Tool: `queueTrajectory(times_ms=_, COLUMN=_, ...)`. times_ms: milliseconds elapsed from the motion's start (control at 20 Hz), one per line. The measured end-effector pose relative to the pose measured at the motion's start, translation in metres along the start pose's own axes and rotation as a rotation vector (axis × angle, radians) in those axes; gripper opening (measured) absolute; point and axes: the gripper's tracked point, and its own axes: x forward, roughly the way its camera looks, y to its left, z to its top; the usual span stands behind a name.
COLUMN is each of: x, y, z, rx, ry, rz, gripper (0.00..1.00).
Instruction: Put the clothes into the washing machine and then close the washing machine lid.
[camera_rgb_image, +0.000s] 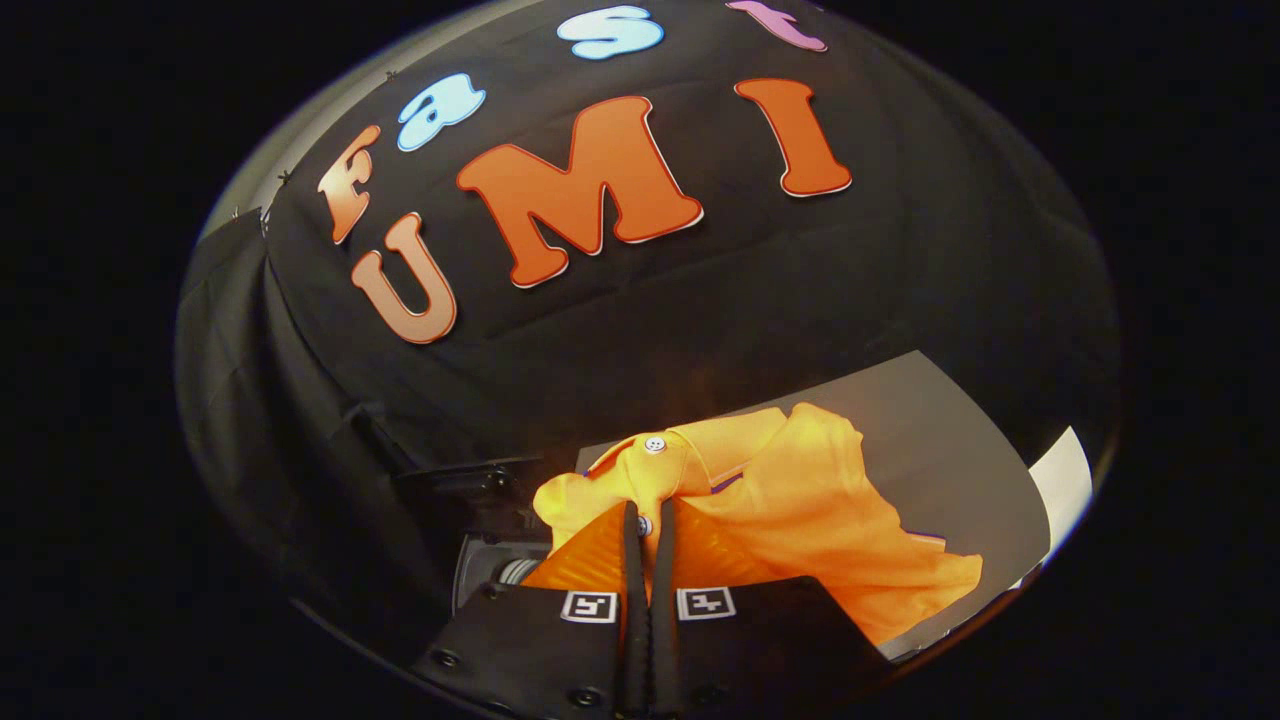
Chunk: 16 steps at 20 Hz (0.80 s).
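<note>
An orange buttoned shirt (790, 500) hangs bunched from my gripper (648, 522), whose two fingers are pressed together on the cloth near its button placket. The shirt drapes off to the right of the fingers, lifted over a grey surface (940, 450). Just left of the fingers, lower down, a dark machine with a round opening (490, 570) shows partly, with a raised dark lid (460, 480) behind it.
Black cloth (700, 300) closes off the booth behind and to the left. A white strip (1065, 480) edges the grey surface on the far right.
</note>
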Motion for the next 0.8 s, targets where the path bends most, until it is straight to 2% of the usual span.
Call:
queueTrajectory(times_ms=400, x=-0.037, y=0.096, z=0.026, rx=0.002, ry=-0.102, rz=0.161, gripper=0.08)
queueTrajectory(times_ms=800, x=-0.054, y=0.199, z=0.023, rx=-0.058, ry=-0.129, rz=0.305, gripper=0.08)
